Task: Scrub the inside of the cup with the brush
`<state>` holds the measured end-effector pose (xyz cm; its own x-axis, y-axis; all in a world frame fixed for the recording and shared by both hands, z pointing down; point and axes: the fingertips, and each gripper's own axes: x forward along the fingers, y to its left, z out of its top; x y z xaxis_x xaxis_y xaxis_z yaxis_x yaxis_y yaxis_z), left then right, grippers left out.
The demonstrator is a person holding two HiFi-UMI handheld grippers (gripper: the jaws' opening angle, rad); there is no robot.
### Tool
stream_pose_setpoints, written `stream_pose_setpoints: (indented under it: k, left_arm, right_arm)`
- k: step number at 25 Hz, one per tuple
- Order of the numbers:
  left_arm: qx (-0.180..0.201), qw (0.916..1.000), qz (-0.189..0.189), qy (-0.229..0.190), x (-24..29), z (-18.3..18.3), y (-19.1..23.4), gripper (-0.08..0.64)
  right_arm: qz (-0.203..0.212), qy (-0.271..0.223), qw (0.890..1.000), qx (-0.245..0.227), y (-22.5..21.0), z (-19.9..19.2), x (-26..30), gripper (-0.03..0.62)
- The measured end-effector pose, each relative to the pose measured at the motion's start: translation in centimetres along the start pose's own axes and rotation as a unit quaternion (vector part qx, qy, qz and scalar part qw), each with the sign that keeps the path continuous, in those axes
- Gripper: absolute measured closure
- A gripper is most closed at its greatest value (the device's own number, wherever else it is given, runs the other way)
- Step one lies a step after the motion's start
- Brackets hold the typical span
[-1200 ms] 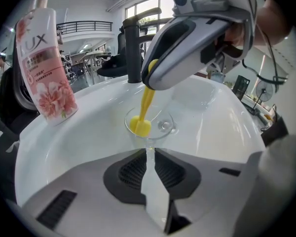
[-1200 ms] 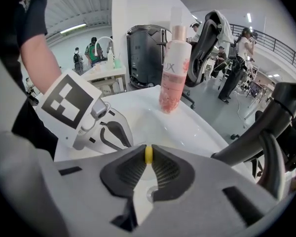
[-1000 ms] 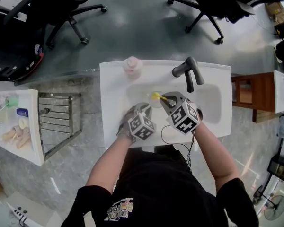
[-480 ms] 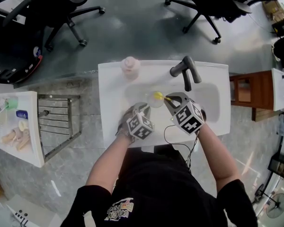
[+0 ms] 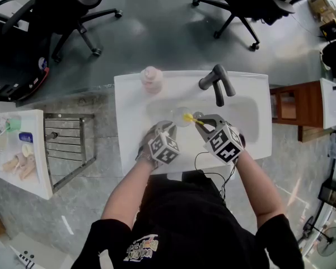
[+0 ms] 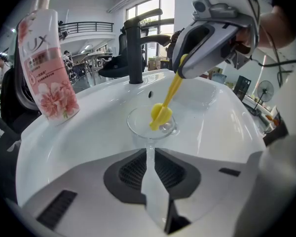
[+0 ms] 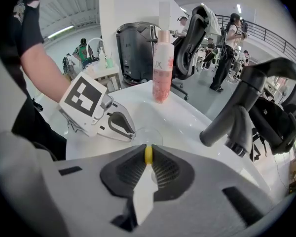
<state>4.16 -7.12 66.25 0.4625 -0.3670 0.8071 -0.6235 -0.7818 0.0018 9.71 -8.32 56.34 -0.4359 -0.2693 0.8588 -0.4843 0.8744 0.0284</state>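
I have the left gripper [image 5: 169, 126] closed narrow on the stem of the cup [image 6: 138, 125], a clear stemmed glass held low over the middle of the sink [image 5: 134, 111], with the bowl at 12 o'clock from my jaws. The right gripper [image 5: 200, 122] comes in from 4 o'clock of the cup. Its jaws are pinched tight on the yellow handle of the brush [image 6: 170, 95], and the brush head sits down inside the bowl, against the glass as far as I can tell.

I judge the scrub to be under way: the brush is in the cup and working, not just approaching. I can't see how much of the inside has been covered. I see no foam and no water from the faucet [image 5: 218, 83] at 1 o'clock, and the soap bottle [image 5: 152, 78] stands apart at 11 o'clock. More passes, then lifting the brush out, seem to be left.

Against a second ago, the left gripper sits where it was relative to the sink. The right one has drawn back slightly toward 4 o'clock, taking the brush head toward that side of the bowl. Both grips look unchanged.
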Motion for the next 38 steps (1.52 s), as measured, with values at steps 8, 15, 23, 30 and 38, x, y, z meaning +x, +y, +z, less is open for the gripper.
stream_pose_setpoints:
  k: [8,15,23,30,38]
  left_arm:
    - [-0.003,1.0,0.001,0.001,-0.1,0.2,0.1,0.512]
    - [-0.005,1.0,0.002,0.003,0.0,0.1,0.2,0.512]
    - [-0.002,1.0,0.003,0.002,0.0,0.1,0.1,0.512]
    - [-0.002,1.0,0.003,0.002,-0.1,0.0,0.2,0.512]
    - [-0.003,1.0,0.005,0.0,0.0,0.0,0.3,0.512]
  right_arm:
    - [0.029,-0.008,1.0,0.005,1.9,0.5,0.1,0.555]
    - [0.034,-0.031,0.999,0.008,2.3,1.7,1.0,0.555]
    - [0.024,-0.041,0.999,0.016,1.1,2.7,2.8,0.555]
    - [-0.007,-0.032,0.999,0.029,-1.1,2.3,3.6,0.554]
    - [-0.014,-0.001,1.0,0.012,-1.3,1.1,3.4,0.554]
